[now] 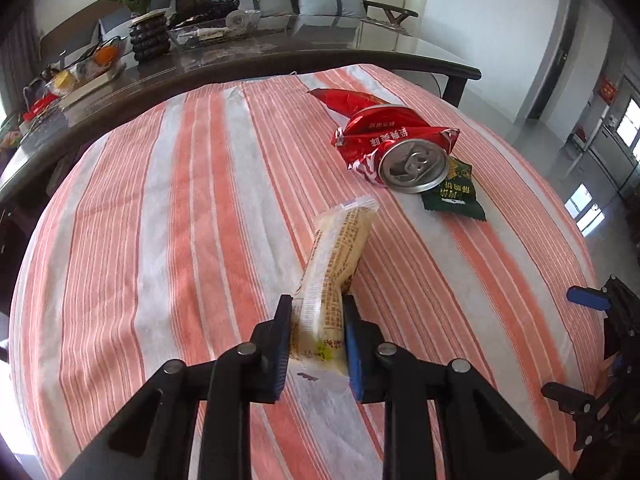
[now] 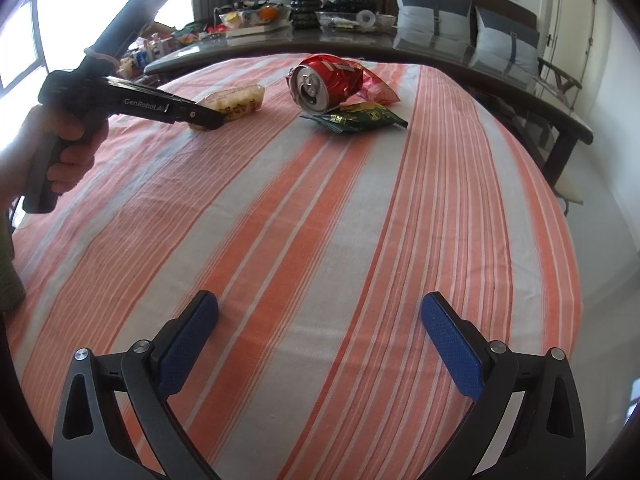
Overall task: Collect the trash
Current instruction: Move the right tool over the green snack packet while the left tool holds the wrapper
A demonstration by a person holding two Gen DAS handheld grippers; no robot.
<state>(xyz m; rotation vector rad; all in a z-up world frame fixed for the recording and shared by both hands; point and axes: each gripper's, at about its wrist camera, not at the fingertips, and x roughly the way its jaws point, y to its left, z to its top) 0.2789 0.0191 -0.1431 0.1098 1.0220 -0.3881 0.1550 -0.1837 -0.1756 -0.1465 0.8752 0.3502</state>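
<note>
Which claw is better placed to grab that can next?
Right, probably. The right claw is open and empty; the left claw is shut on the yellow wrapper, though nearer the can.

1. the long wrapper (image 1: 334, 276) lies on the striped cloth (image 1: 160, 240), its near end between the left gripper (image 1: 316, 312) pads.
2. the can (image 1: 412, 164) lies ahead and to the right, on a crumpled bag (image 1: 372, 128).
3. a small packet (image 1: 454, 196) touches the can's right side.
4. the right gripper (image 2: 320, 312) hangs over bare cloth, well apart from all of them.
</note>
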